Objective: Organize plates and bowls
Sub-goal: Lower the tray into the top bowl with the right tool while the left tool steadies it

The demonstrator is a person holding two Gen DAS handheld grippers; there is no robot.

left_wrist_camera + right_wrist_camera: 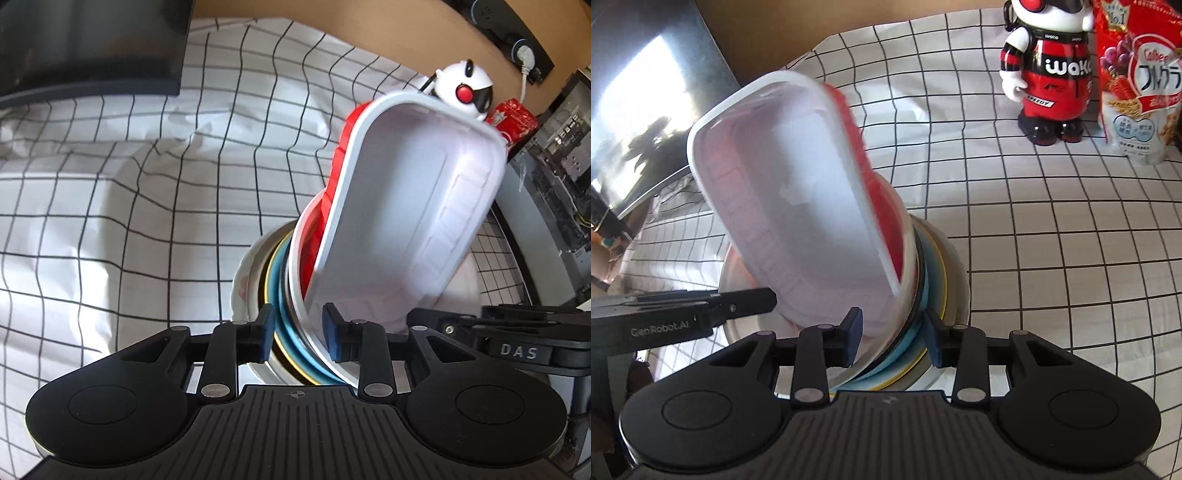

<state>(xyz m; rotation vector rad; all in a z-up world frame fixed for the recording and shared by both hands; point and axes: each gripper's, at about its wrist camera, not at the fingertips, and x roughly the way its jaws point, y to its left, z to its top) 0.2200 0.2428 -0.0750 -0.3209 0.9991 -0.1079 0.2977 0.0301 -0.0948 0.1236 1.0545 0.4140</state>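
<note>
Your left gripper (299,332) is clamped on the rims of the stacked plates and bowls (295,347), and your right gripper (892,338) pinches the same stack's opposite edge. The white rectangular tray (406,206) sits tilted on top, just ahead of both sets of fingers, above the checked tablecloth (129,221).

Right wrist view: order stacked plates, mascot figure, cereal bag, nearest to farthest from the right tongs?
1. stacked plates, between the right tongs.
2. mascot figure, far right.
3. cereal bag, right edge; too close to the figure to rank.
</note>
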